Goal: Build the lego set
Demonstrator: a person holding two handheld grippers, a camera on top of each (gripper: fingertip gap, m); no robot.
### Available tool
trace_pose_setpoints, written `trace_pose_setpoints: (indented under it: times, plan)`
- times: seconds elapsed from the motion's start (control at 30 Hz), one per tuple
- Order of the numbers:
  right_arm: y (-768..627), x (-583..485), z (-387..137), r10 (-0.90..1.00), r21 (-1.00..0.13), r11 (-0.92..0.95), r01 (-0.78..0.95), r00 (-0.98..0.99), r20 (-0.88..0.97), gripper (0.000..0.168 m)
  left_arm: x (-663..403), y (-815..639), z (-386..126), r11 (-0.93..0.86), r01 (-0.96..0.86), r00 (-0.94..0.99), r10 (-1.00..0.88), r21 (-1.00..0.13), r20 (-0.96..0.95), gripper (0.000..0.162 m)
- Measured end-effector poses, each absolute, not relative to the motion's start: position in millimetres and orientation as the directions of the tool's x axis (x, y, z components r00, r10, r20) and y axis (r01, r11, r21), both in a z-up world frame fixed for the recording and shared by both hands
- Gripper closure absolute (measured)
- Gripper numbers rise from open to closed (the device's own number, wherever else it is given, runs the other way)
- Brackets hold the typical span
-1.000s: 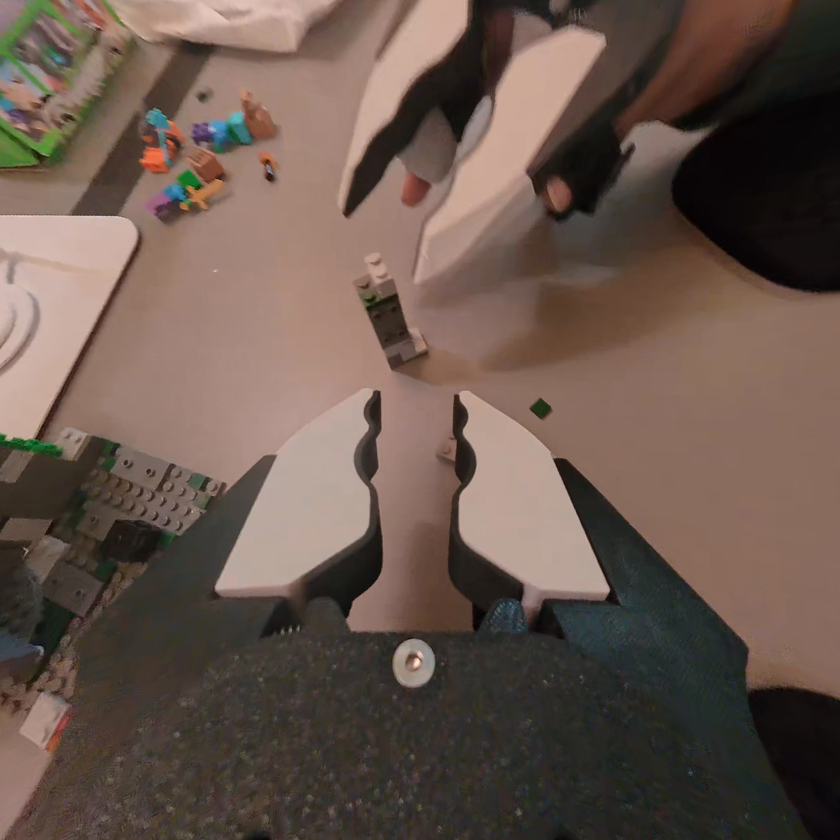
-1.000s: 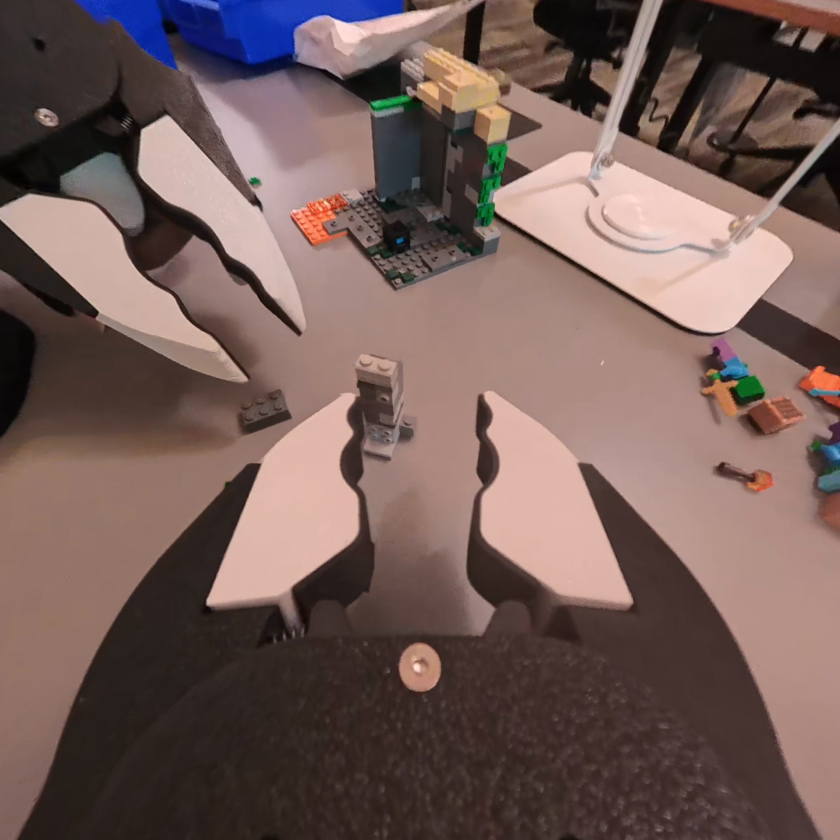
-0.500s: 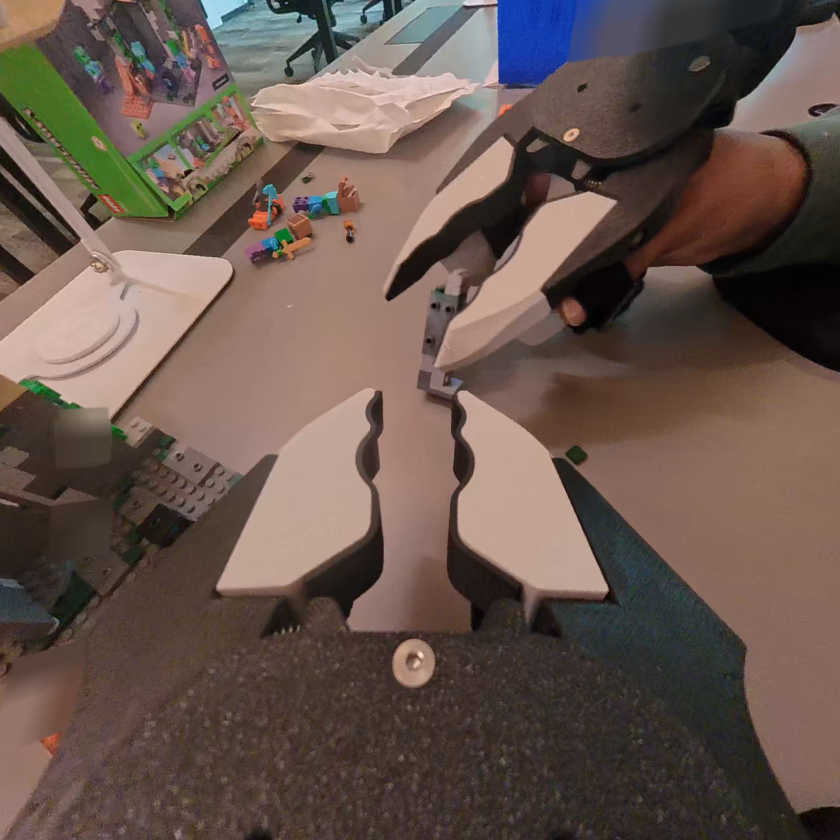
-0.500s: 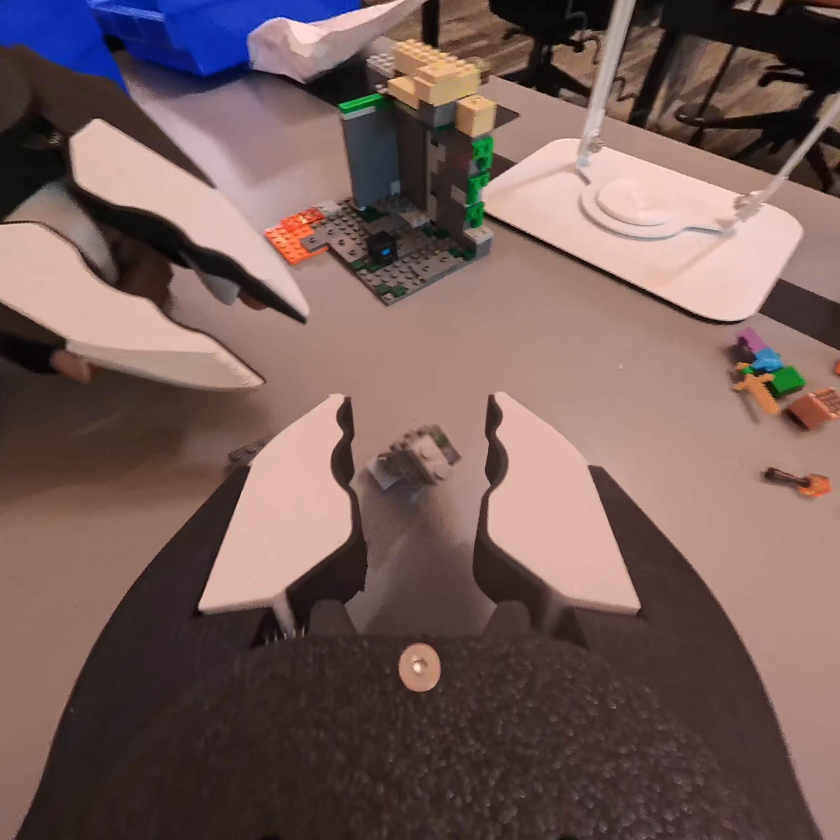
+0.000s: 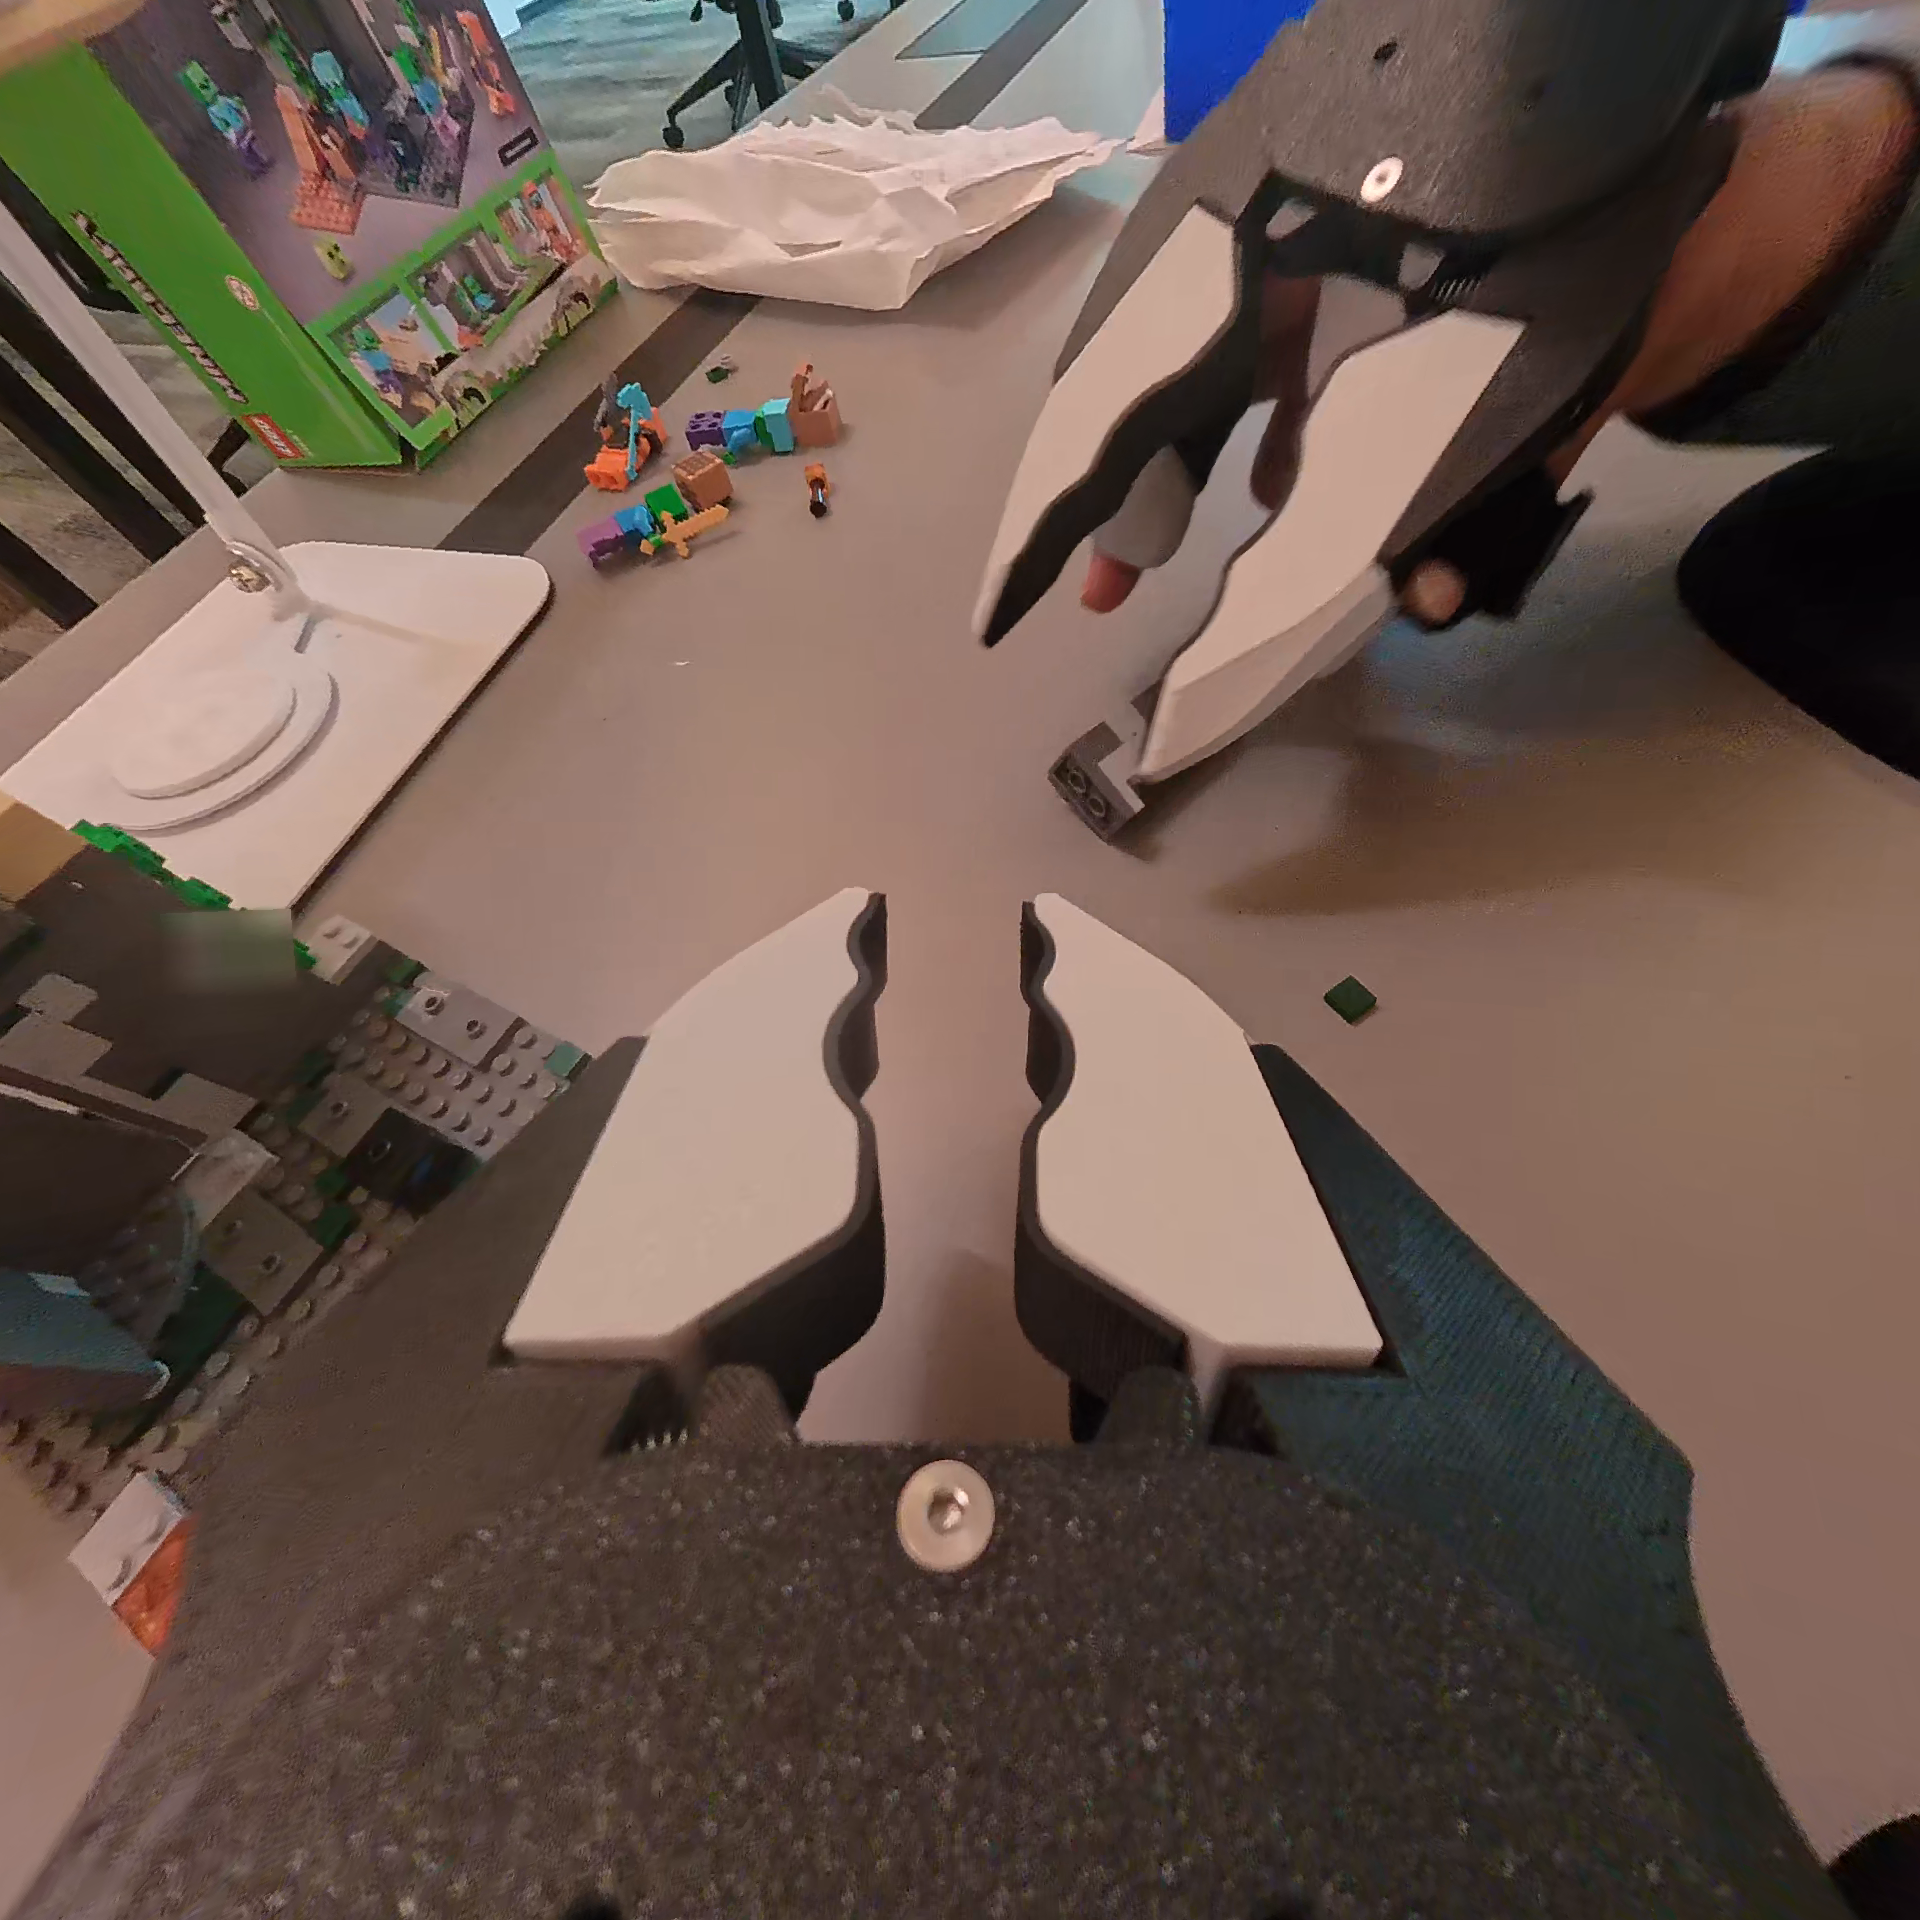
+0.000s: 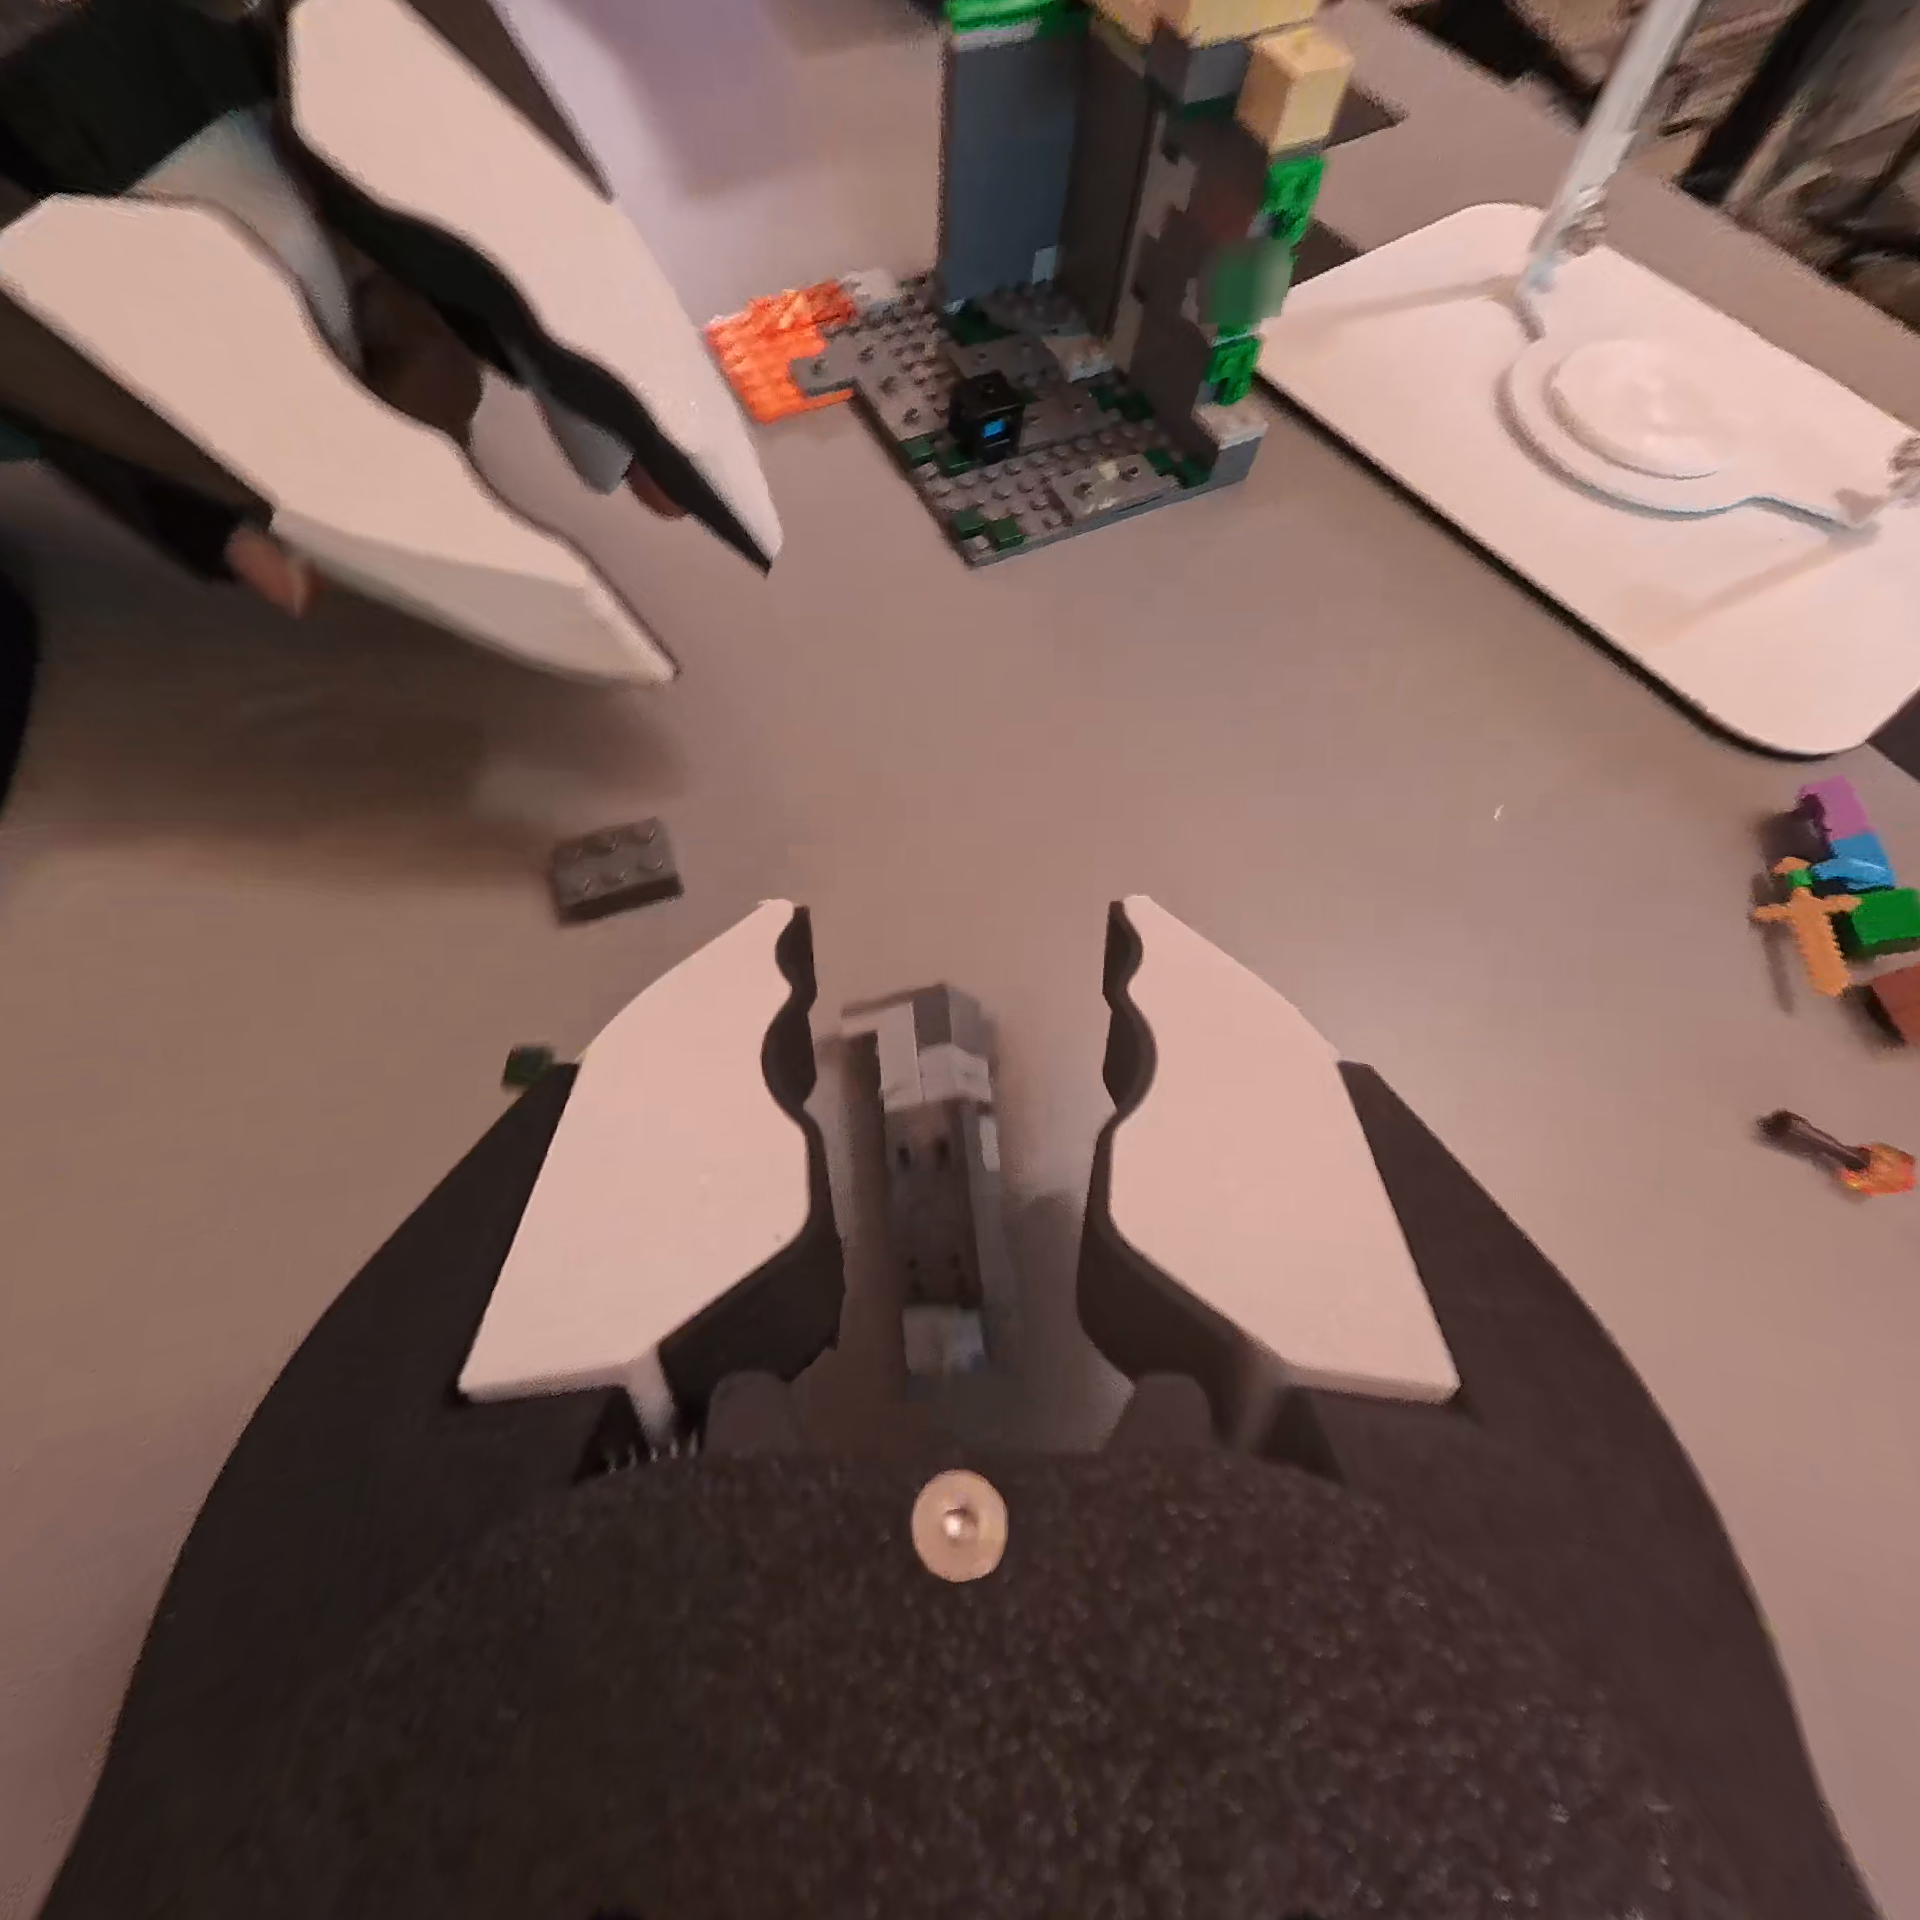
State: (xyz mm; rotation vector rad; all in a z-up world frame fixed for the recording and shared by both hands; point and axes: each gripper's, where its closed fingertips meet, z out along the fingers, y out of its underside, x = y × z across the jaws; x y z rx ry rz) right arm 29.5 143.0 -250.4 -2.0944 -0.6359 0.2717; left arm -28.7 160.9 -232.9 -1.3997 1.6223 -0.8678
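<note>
A: Where's your grey brick column [image 6: 940, 1164]?

B: Toppled flat on the table [image 6: 1039, 727], lying lengthwise between your right gripper [image 6: 956, 925]'s spread fingers, which aren't closed on it.

A: And your left gripper [image 5: 953, 904]?

B: Parted a little, holding nothing. The big build [image 5: 260, 1122] sits to its left, a dark flat plate [image 6: 615, 868] lies ahead-left of your right gripper, and loose colourful pieces [image 6: 1844, 914] lie off to its right.

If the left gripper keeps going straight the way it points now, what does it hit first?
Probably nothing close: ahead of the left gripper is bare table. The fallen gray pillar lies right of that line, under the right gripper; loose colored pieces sit farther left. Depth is uncertain.
</note>
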Motion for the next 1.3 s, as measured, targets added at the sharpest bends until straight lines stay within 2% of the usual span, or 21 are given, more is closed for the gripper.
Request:
trace_pose_setpoints:
  times: [0.13,0.27,0.33,0.37,0.43,0.47,0.83,1.03,1.3]
  plan:
    - [110.6,42.6,-253.4,0.642,-0.744,-0.488,0.455,0.765,0.047,0.115,-28.2,161.1,-237.1,0.146,-0.444,-0.065,-0.989,-0.884,-0.131,0.139]
    - [94.8,55.1,-275.4,0.667,-0.620,-0.523,0.585,0.734,0.129,0.116,-27.2,159.5,-246.1,0.154,-0.471,-0.078,-0.988,-0.869,-0.133,0.140]
    - [96.6,57.4,-281.6,0.665,-0.591,-0.524,0.613,0.728,0.165,0.121,-26.9,158.7,-247.4,0.158,-0.475,-0.081,-0.987,-0.866,-0.136,0.140]
    - [98.6,58.3,-282.2,0.660,-0.589,-0.521,0.617,0.729,0.180,0.127,-26.9,158.4,-247.2,0.159,-0.475,-0.083,-0.987,-0.865,-0.137,0.140]
    - [100.2,58.3,-280.9,0.658,-0.597,-0.514,0.616,0.730,0.187,0.149,-26.9,158.4,-246.1,0.161,-0.472,-0.082,-0.987,-0.867,-0.139,0.141]
    - [100.5,58.6,-280.2,0.657,-0.601,-0.511,0.614,0.730,0.188,0.150,-26.8,158.3,-245.8,0.160,-0.471,-0.082,-0.987,-0.868,-0.138,0.141]
    - [96.2,52.6,-269.6,0.625,-0.596,-0.600,0.533,0.778,0.065,0.151,-19.3,140.3,-238.5,0.279,-0.447,-0.137,-0.960,-0.850,-0.244,0.136]
    - [95.4,43.1,-266.2,0.609,-0.565,-0.660,0.496,0.793,-0.015,0.151,-10.3,129.9,-237.8,0.448,-0.451,-0.153,-0.891,-0.772,-0.428,0.133]
    - [88.8,21.4,-260.2,0.630,-0.541,-0.696,0.472,0.764,-0.143,0.152,-5.1,121.3,-243.2,0.558,-0.451,-0.191,-0.822,-0.696,-0.536,0.128]
